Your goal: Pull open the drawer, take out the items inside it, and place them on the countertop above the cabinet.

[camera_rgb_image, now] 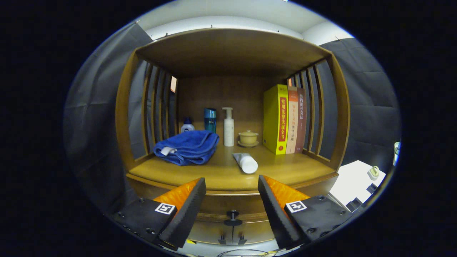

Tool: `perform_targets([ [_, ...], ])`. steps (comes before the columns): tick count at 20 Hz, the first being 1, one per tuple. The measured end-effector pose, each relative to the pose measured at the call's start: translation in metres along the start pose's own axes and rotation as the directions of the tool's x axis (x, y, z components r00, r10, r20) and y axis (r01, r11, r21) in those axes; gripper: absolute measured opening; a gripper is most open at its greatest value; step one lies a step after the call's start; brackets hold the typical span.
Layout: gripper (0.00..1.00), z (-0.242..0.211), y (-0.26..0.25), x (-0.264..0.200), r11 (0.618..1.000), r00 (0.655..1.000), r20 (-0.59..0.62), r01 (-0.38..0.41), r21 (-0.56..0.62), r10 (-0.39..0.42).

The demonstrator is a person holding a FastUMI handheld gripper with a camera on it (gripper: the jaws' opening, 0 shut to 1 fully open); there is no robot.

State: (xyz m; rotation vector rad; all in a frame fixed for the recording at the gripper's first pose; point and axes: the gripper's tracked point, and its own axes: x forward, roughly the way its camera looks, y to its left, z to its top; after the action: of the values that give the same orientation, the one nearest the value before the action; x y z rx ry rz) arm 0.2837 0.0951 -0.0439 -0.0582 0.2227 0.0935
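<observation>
A wooden cabinet stands ahead of me, with its countertop (285, 171) at finger height. Below the countertop edge, the drawer front (221, 205) is closed, and its small dark knob (232, 215) sits between my fingers, slightly beyond them. My gripper (232, 187) is open with nothing between its fingers. On the countertop lie a folded blue towel (187, 147) to the left and a white tube (245, 162) on its side near the front middle.
At the back of the shelf stand a small white bottle (187, 125), a teal bottle (210, 119), a white pump bottle (228, 127), a lidded yellow cup (248, 137) and three upright books (284, 119). Slatted sides enclose the shelf. A white table (357, 182) stands to the right.
</observation>
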Motion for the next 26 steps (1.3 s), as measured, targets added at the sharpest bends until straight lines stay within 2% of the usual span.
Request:
perform_targets([
  [3,0.97,0.04,0.015,-0.019,1.0,0.998,0.063,-0.019,0.022,0.017],
  [7,0.97,0.084,0.01,-0.043,0.998,0.993,0.121,0.007,0.063,-0.014],
  [10,0.97,0.126,0.018,-0.062,0.995,0.975,0.221,-0.038,0.091,0.017],
  [16,0.97,0.182,0.0,-0.086,0.996,0.949,0.314,0.063,-0.068,-0.038],
  [17,0.97,0.194,0.002,-0.091,0.996,0.943,0.332,0.058,-0.074,-0.03],
  [21,0.98,0.194,0.016,-0.092,0.999,0.954,0.299,-0.032,-0.018,0.036],
  [26,0.98,0.194,0.011,-0.098,0.999,0.951,0.307,-0.044,0.033,0.031],
])
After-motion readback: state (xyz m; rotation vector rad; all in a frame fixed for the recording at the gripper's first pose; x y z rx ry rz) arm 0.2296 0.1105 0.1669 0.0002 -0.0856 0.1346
